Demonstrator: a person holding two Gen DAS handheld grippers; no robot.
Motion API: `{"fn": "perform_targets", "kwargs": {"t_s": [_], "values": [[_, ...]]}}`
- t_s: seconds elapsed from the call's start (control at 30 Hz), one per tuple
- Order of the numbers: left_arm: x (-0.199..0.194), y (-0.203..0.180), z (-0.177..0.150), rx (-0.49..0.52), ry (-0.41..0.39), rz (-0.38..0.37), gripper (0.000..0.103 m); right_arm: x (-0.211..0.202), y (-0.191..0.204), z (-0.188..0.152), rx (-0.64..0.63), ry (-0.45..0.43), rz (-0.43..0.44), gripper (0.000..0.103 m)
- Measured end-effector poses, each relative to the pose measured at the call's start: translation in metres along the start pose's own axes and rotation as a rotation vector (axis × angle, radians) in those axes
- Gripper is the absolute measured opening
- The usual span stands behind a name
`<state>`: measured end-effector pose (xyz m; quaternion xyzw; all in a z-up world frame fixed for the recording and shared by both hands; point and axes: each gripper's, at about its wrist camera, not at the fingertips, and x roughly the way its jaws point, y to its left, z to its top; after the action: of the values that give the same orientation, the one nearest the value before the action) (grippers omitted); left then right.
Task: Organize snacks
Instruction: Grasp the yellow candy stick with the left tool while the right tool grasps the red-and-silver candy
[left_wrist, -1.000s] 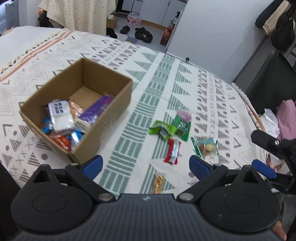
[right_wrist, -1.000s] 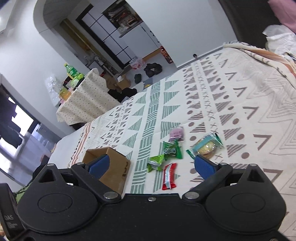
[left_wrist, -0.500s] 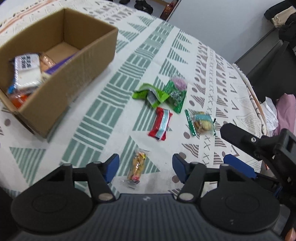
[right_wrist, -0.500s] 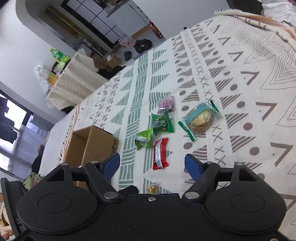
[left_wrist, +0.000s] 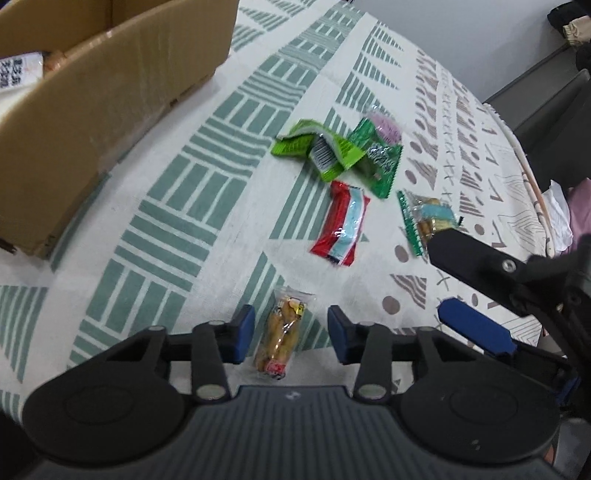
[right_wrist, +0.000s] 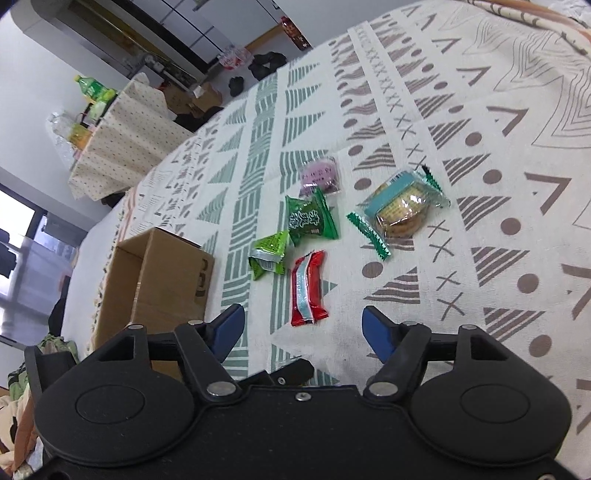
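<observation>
Left gripper (left_wrist: 291, 334) is lowered over a small clear packet of golden-brown snacks (left_wrist: 280, 338); its blue pads stand on either side of the packet with a gap on each, nothing gripped. Right gripper (right_wrist: 303, 330) is spread wide and empty above the patterned cloth (right_wrist: 480, 155). Loose on the cloth are a red-and-blue wrapper (right_wrist: 306, 291), a light green wrapper (right_wrist: 269, 254) showing a barcode, a dark green wrapper (right_wrist: 309, 219) with white characters too small to read, a purple packet (right_wrist: 319, 179) and a biscuit pack (right_wrist: 400, 208). The cardboard box (left_wrist: 92, 107) stands to the left, holding a white packet with dark print (left_wrist: 14, 74), illegible.
</observation>
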<state>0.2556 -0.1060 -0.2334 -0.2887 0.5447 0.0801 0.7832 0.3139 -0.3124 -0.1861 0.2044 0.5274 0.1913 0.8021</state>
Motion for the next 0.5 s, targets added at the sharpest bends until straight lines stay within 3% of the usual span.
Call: {"fn": "perform_targets", "kwargs": {"t_s": [0.03,0.1,0.5], "values": [[0.000,0.001,0.001,0.003,-0.007,-0.003,0.035,0.004,0.002,0.000,-0.005,0.006,-0.005,0.065],[0.001,0.000,0.004,0.025,-0.011,0.003,0.018,0.010,0.005,0.001,-0.017,0.015,-0.015,0.064],[-0.008,0.019,0.036,0.011,-0.062,-0.017,0.017,0.045,0.020,0.008,-0.059,0.043,-0.076,0.048]]}}
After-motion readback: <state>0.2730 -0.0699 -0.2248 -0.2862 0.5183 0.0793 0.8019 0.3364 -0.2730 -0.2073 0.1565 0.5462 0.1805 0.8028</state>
